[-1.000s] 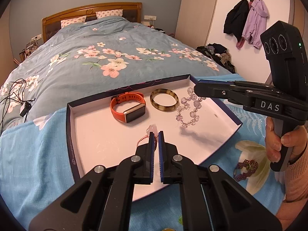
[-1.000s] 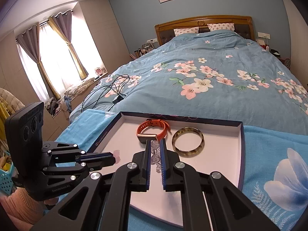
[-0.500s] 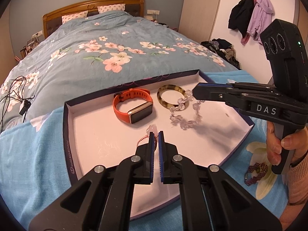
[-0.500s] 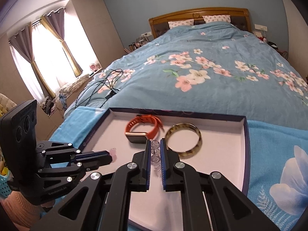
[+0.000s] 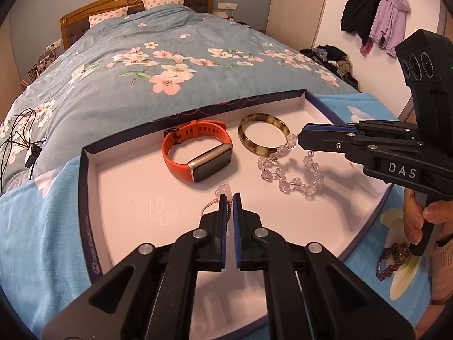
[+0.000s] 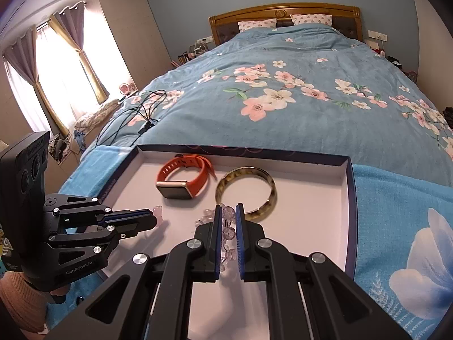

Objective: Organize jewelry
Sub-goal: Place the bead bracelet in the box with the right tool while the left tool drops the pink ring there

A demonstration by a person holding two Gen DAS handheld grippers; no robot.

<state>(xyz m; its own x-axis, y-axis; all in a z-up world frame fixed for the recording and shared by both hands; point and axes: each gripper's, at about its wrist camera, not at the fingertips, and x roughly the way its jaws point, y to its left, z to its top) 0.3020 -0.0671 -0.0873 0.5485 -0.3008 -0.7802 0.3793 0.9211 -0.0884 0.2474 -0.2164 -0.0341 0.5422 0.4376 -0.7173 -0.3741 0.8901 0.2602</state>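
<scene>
The clear bead bracelet point(image 5: 288, 170) is a limp, light strand of hard, slick beads; it sags onto the tray point(image 5: 119, 187) just beside the amber bangle point(image 5: 262, 134). Your right gripper point(image 6: 226, 221) pinches one end. Grip across a single bead, not the cord. Your left gripper point(image 5: 230, 201), fingers pressed together, holds a thin pink charm cord point(image 5: 218, 198) over the tray, near the orange watch point(image 5: 198, 153).

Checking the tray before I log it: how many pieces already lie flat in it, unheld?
2: orange smartwatch at the tray's back, amber bangle right of it. Bead bracelet and pink charm are gripped.
</scene>
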